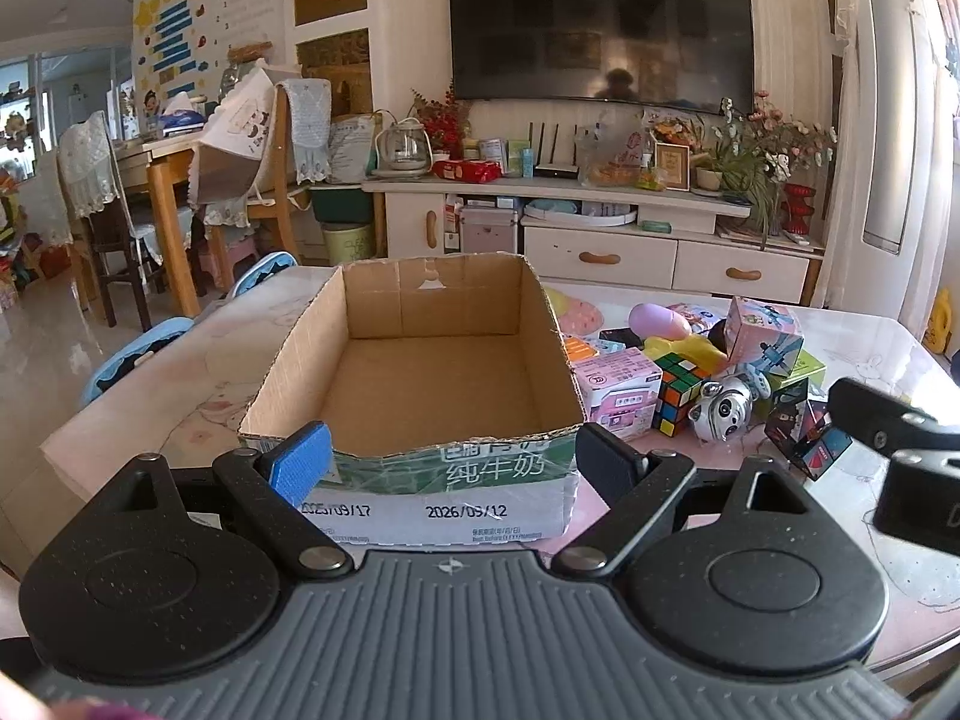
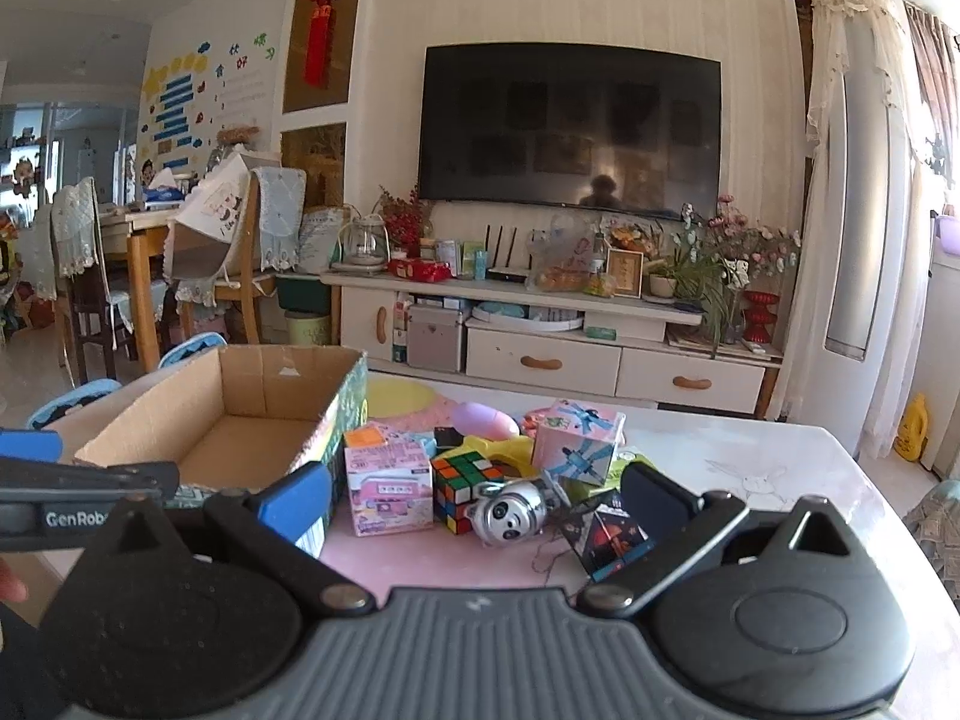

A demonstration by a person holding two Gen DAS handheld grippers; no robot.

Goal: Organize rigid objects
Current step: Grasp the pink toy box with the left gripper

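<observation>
Fingers first: we see the left gripper (image 1: 459, 459) spread wide with nothing between its pads, one blue finger (image 1: 300, 461) at 9 o'clock and one black at 3, hovering just before the near wall of the cardboard box (image 1: 414, 474). That box sits on the pink table (image 1: 150, 396), open-topped and bare inside. We see the right gripper (image 2: 477, 498) likewise spread and holding nothing, poised above the toy pile. Going left to right in the right wrist view: box at 9 o'clock, then pink carton (image 2: 389, 489) just beside it, Rubik's cube (image 2: 465, 483) touching the carton, panda toy (image 2: 513, 513) at centre, pink gift box (image 2: 576, 441) at 1 o'clock behind it, dark cube (image 2: 606, 540) at 3 o'clock. A purple egg (image 2: 485, 420) lies at 12.
</observation>
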